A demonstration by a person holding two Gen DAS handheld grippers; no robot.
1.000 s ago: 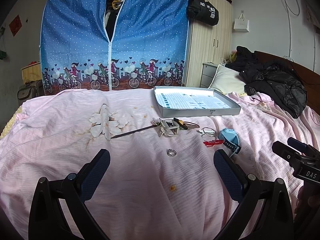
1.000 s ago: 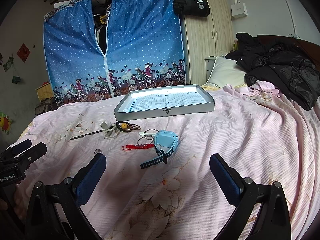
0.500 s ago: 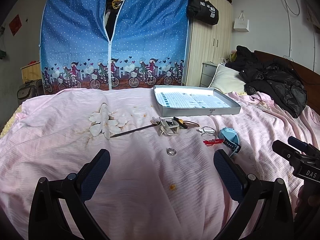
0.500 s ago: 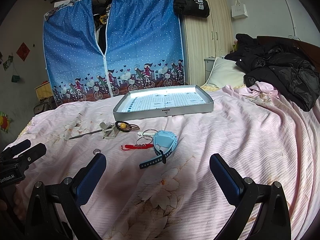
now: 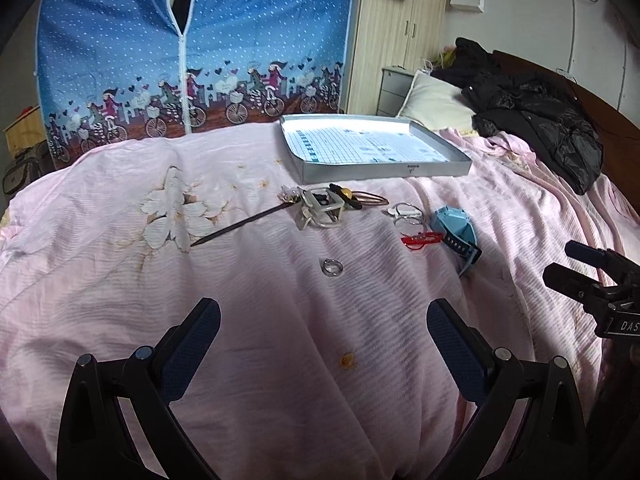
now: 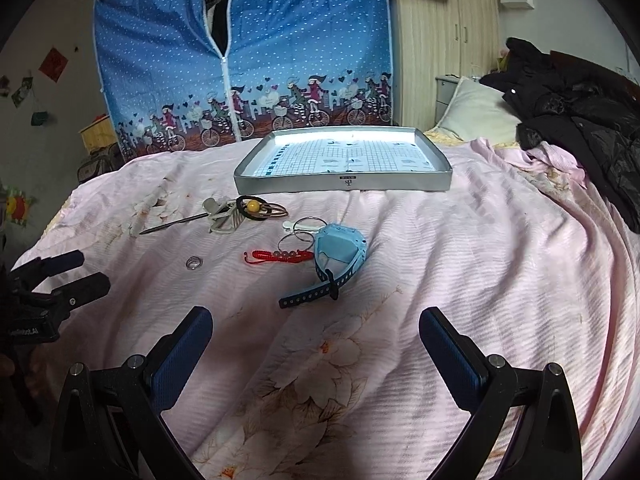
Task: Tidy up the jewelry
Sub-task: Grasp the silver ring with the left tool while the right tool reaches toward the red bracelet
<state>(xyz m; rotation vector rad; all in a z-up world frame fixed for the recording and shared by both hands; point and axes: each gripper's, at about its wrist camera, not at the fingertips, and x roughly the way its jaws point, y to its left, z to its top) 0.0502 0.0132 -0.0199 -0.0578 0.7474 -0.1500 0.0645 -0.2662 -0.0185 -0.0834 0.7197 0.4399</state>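
Jewelry lies scattered on a pink bedspread. A silver ring sits nearest my left gripper, which is open and empty just short of it. A blue watch, a red beaded bracelet, thin hoops, a hair stick and a clip pile lie beyond. A grey tray stands at the back. My right gripper is open, below the watch strap.
A black jacket and a pillow lie at the bed's right side. A blue fabric wardrobe and a wooden cupboard stand behind the bed. Each gripper shows at the edge of the other's view.
Both grippers have moved slightly forward toward the jewelry, so the items look a little closer. Both stay open and nothing on the bed has shifted.
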